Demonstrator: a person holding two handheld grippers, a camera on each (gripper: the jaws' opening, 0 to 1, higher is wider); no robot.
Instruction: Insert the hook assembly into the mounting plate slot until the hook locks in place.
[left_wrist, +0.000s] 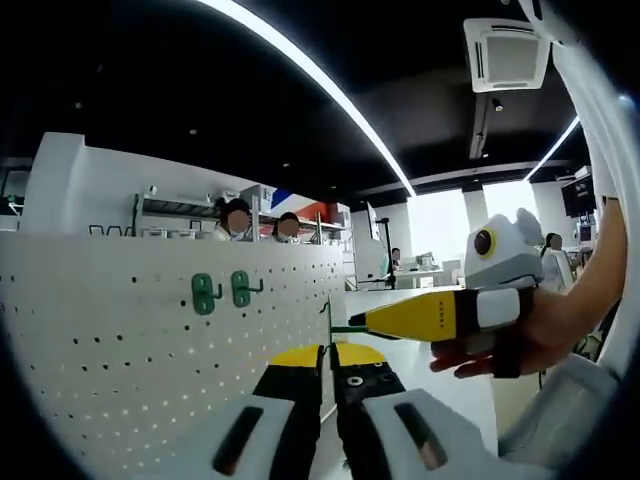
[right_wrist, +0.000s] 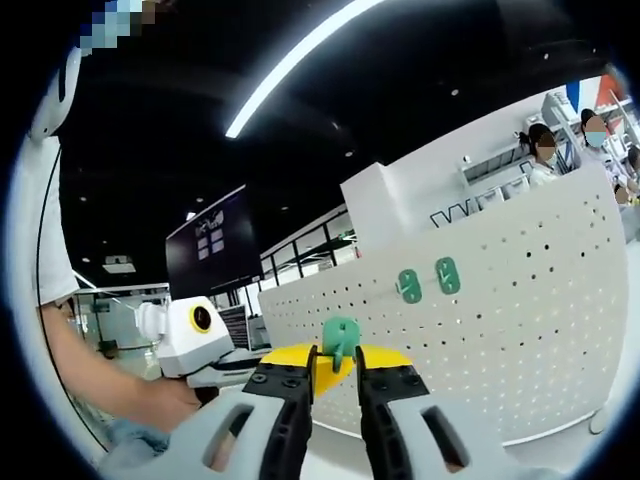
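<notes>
In the right gripper view, the right gripper (right_wrist: 335, 372) has its jaws drawn close on the stem of a green hook (right_wrist: 340, 340). The hook's plate stands up just above the yellow tips at lower centre of the frame. It seems to be held upright and facing the white pegboard (right_wrist: 520, 300) so that its back can go straight into a hole. The board is near but not yet touched. Two green hooks (right_wrist: 428, 280) already sit in the board, up and to the right of the held one, which suggests a free hole beside them is the target.

In the left gripper view, the left gripper (left_wrist: 327, 362) has its jaws nearly closed at bottom centre. A thin dark-green edge shows between the tips; I cannot tell whether they grip it. The right gripper comes in from the right edge, its yellow tip meeting that spot, and the mounted hooks lie left of centre on the board.
</notes>
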